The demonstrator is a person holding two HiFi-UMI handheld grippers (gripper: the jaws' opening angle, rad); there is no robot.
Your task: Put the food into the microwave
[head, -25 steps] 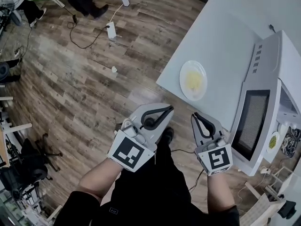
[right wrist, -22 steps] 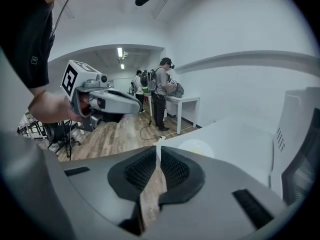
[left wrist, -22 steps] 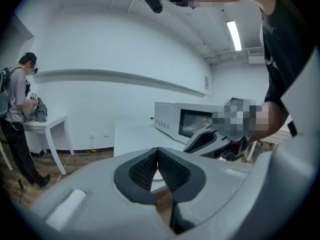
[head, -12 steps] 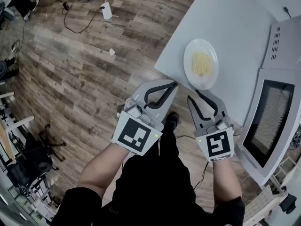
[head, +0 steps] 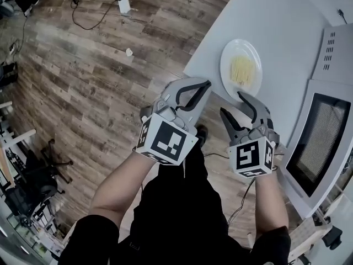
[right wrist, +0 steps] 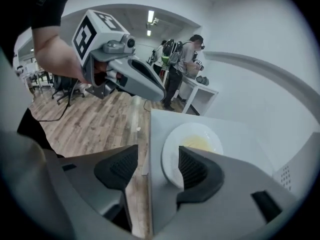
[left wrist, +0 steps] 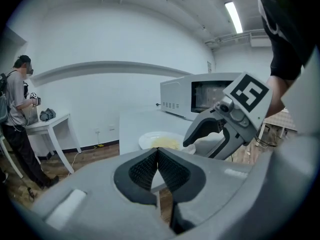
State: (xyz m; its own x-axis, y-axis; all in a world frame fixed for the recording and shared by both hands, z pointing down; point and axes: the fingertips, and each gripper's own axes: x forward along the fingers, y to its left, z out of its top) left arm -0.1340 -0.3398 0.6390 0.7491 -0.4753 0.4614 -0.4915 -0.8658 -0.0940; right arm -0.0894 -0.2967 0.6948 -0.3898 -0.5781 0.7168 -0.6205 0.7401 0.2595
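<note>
On the white plate (head: 229,86), near the top right of the head view, the yellow food (head: 242,70) is lying in a small heap. The plate is sitting close to the near edge of the gray table (head: 276,32). The microwave (head: 322,142) is standing on the same table at the right side of the frame, near the plate, and its dark window is showing.

The right gripper (head: 231,104) is hanging just below the plate in the frame. Its jaws have just been opening and are standing wide apart. In the right gripper view, the near rim of the plate and the table edge are showing in the gap between the jaws, but the pads (right wrist: 192,169) are not pressing on anything. The left gripper (head: 205,85) is hovering just left of the plate, by the table's edge. Its jaws are pressing together with nothing between them.

Brown wooden floor (head: 99,76) is filling the left half of the head view. A cable with a white power box (head: 123,3) is lying at the top of that view. In the left gripper view, a person (left wrist: 15,114) is standing at the far left beside a small white table (left wrist: 50,124). In the right gripper view, more people (right wrist: 182,59) are standing near the top middle.
</note>
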